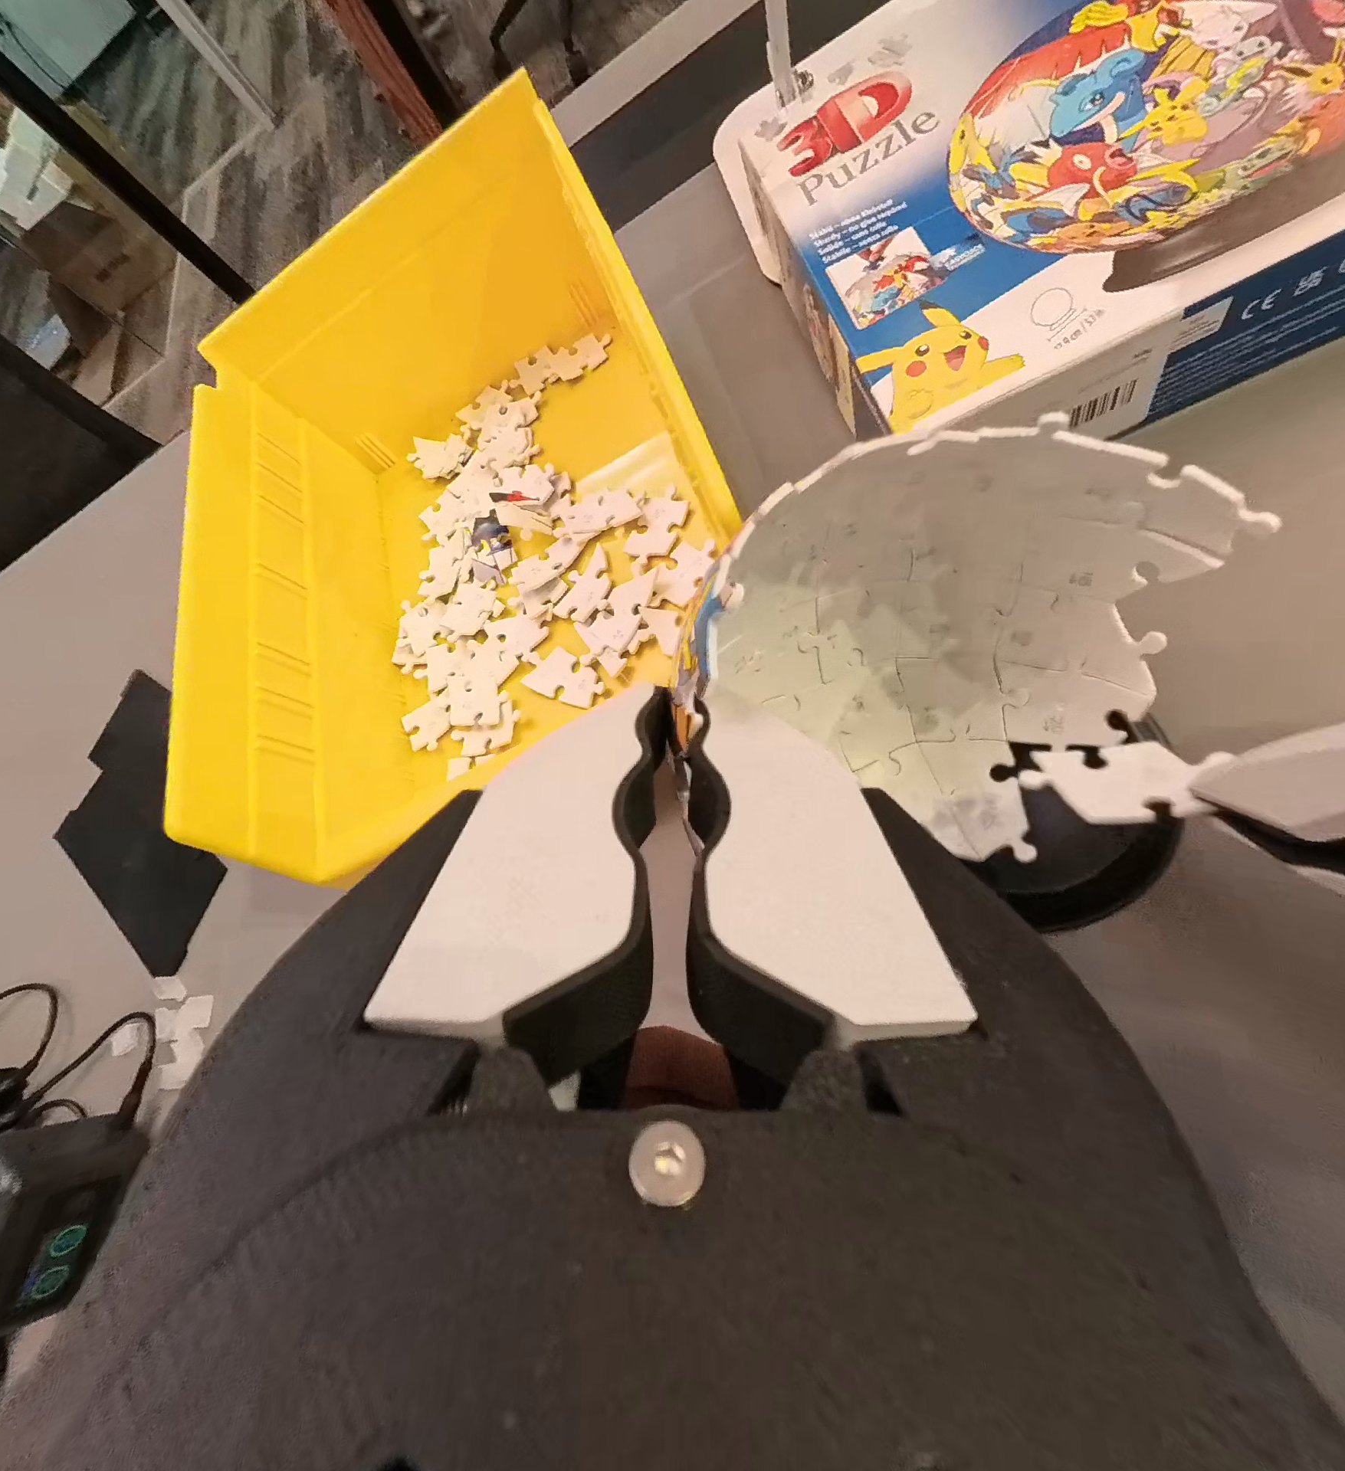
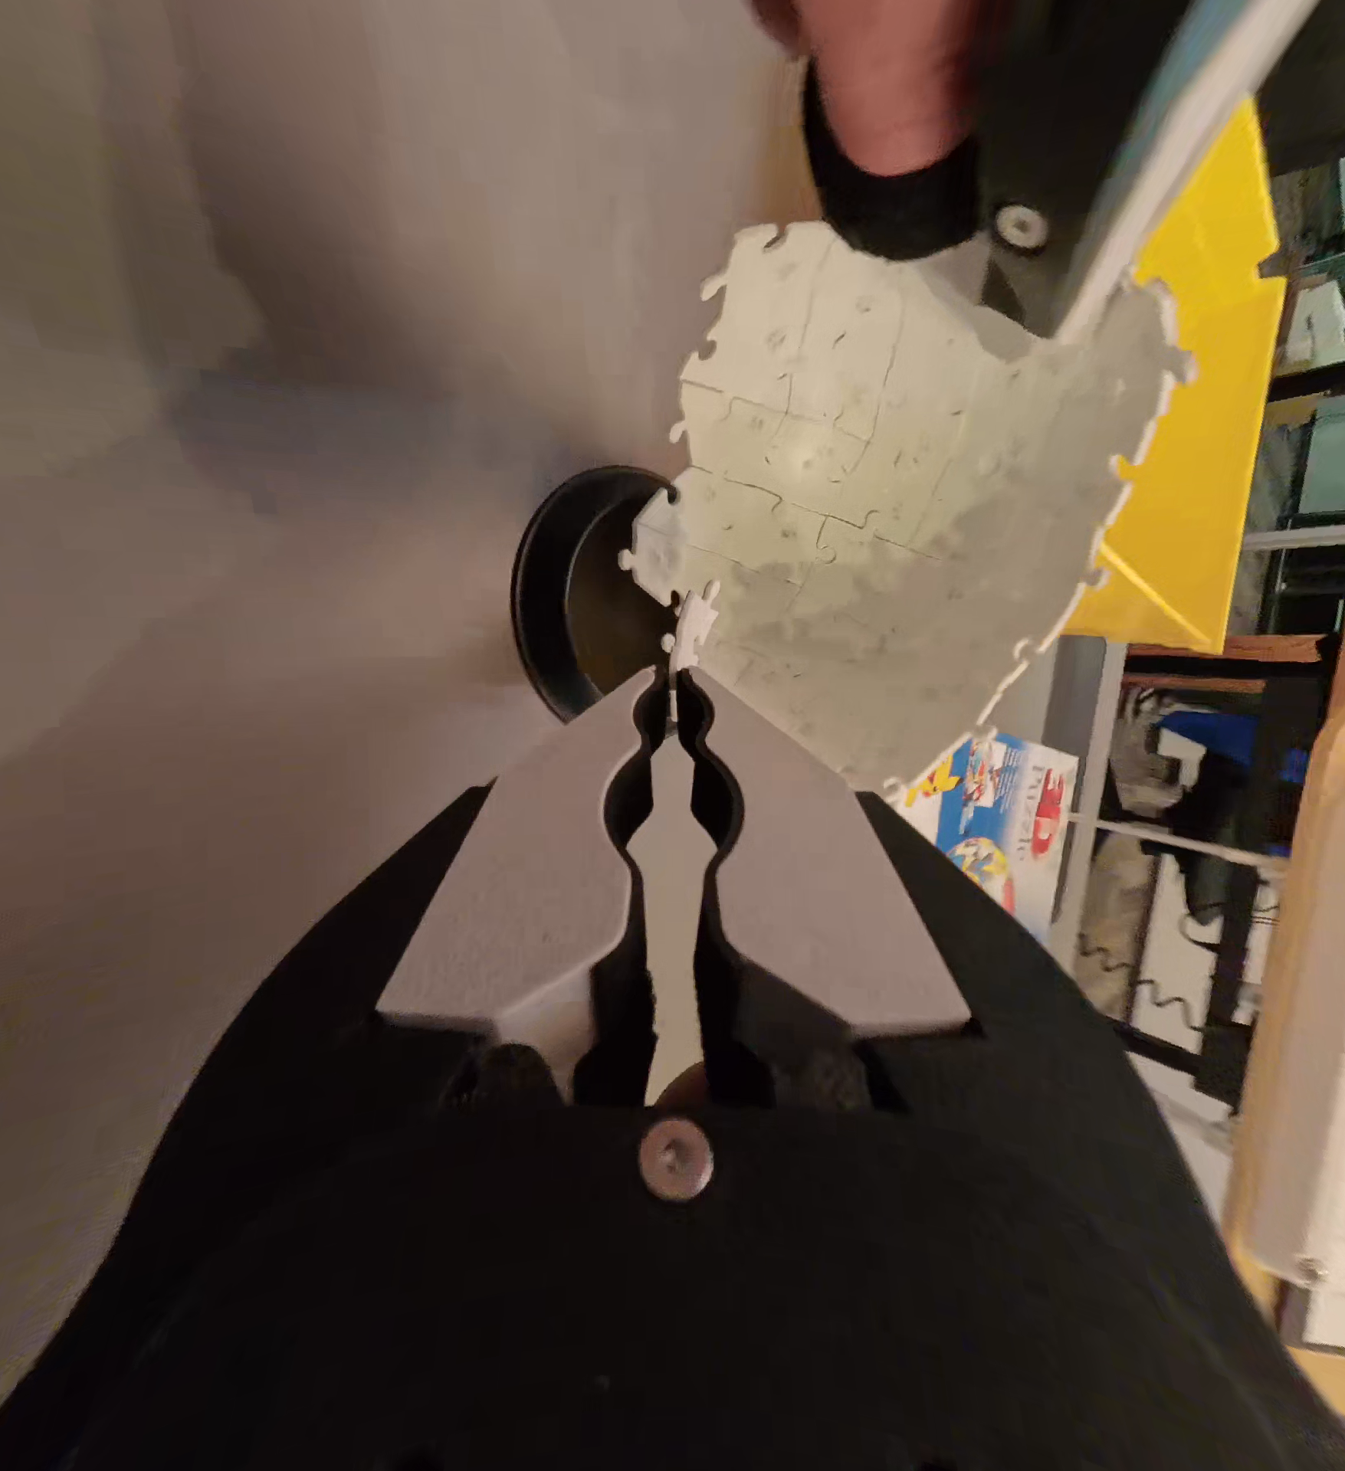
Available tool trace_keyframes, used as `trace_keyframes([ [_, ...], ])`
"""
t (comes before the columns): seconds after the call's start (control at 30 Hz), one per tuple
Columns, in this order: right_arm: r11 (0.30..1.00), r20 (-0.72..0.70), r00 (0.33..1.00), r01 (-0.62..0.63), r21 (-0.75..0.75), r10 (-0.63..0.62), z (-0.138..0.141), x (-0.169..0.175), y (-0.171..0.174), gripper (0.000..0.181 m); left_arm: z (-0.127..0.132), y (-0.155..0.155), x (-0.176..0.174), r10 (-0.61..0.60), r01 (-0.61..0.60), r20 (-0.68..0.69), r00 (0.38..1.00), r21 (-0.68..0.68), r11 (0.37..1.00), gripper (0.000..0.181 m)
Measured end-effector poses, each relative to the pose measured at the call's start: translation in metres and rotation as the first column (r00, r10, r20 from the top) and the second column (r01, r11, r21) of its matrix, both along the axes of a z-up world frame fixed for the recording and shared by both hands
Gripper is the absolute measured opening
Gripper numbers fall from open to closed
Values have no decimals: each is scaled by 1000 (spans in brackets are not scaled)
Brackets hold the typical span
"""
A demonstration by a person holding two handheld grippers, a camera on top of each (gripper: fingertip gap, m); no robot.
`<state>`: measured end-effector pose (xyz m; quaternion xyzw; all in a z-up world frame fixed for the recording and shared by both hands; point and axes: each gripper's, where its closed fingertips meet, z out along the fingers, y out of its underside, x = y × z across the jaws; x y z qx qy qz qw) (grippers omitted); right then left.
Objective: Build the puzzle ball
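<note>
Here, the left gripper (image 1: 679,736) pinches the lower rim of the half-built puzzle ball (image 1: 932,629), a curved white shell whose printed outside is mostly hidden. The shell leans over a black round stand (image 1: 1091,868), largely covered by it. The right gripper (image 2: 670,684) is closed on a single white puzzle piece (image 2: 693,629), held at the shell's jagged edge; whether it touches is hard to tell, as that view is blurred. A yellow bin (image 1: 271,557) just left of the shell holds loose pieces (image 1: 526,589), nearly all face down. Behind lies the puzzle box (image 1: 1051,263), cut off by the frame, bearing printed lettering and cartoon characters. All rest on a grey table (image 1: 40,653).
</note>
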<state>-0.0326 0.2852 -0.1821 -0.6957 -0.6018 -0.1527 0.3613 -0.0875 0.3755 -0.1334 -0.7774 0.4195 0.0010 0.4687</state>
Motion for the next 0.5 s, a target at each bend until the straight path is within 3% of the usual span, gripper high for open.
trace_keyframes([
  [0.2,1000,181,983,-15,-23,18,-17,2,4,0,-3,-4,-2,-2,3,-91,996,15,1000,2],
  [0.5,999,263,965,3,-50,11,-26,-4,1,0,-6,-10,4,-1,2,-104,995,9,1000,2],
])
